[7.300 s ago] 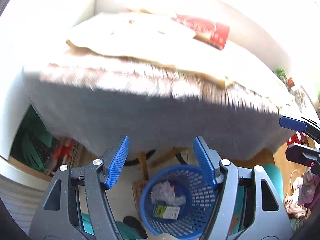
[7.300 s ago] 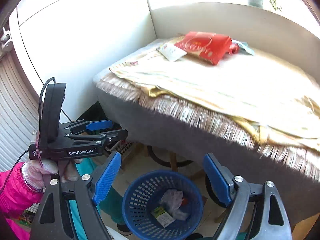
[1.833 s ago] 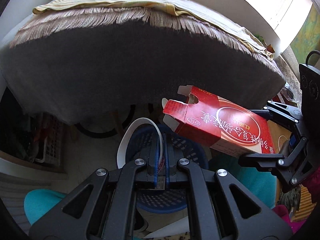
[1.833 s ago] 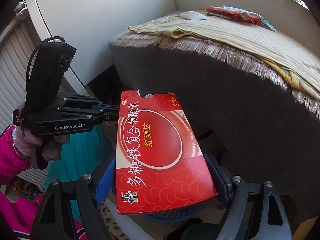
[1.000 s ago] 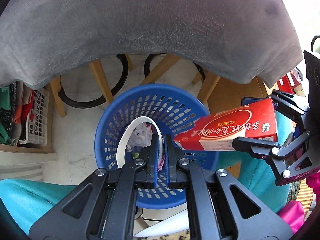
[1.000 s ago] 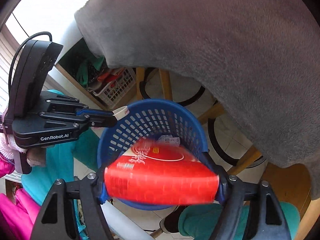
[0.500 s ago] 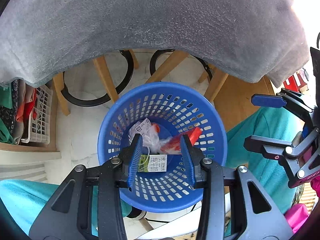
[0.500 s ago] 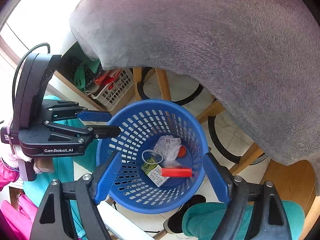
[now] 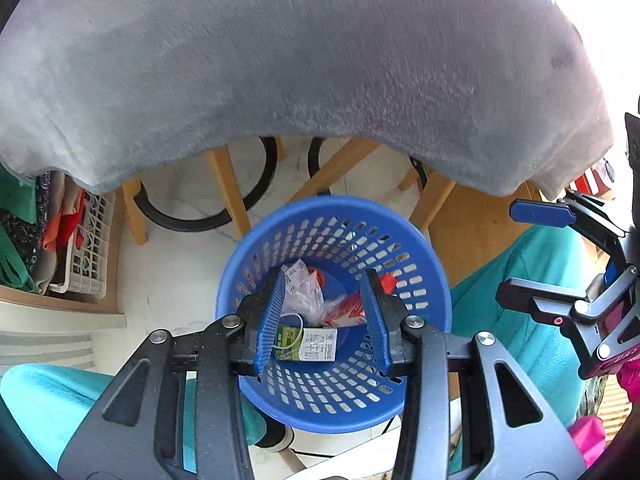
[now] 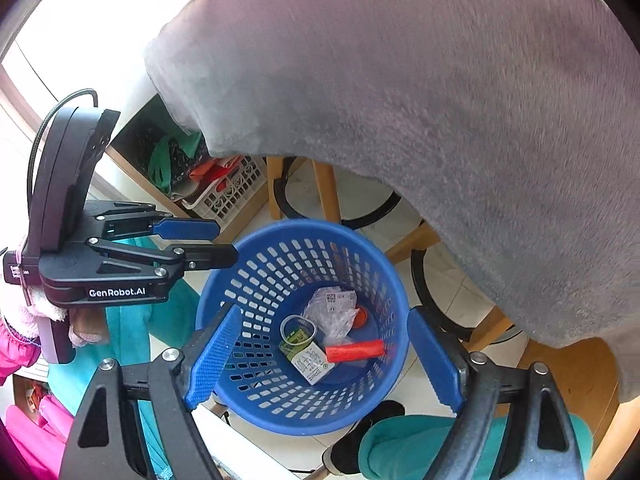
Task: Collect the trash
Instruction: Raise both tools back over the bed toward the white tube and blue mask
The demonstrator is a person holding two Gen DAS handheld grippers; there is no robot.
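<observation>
A blue perforated basket (image 9: 332, 200) (image 10: 304, 226) stands on the floor below both grippers. Inside it lie a flattened red box (image 9: 348, 308) (image 10: 354, 350), a clear plastic wrapper (image 10: 332, 312), a green-and-white carton (image 9: 308, 344) (image 10: 312, 360) and a white strap loop (image 10: 298, 328). My left gripper (image 9: 325, 280) hangs over the basket's mouth, open, with nothing between its blue pads; the right wrist view shows it (image 10: 226, 242) at the basket's left rim. My right gripper (image 10: 324, 314) stands wide open and empty above the basket, and appears (image 9: 508, 252) at the right edge of the left wrist view.
A grey blanket (image 9: 320, 60) (image 10: 440, 100) hangs over the table just behind the basket. Wooden stool legs (image 9: 228, 196) and black rings stand under it. A white crate of clothes (image 9: 84, 248) sits left. Teal trouser legs (image 9: 40, 400) and a dark shoe (image 10: 376, 412) flank the basket.
The left gripper let go of the white strap loop and the right one dropped the red box; both now lie in the basket. Both grippers have opened and stayed above it.
</observation>
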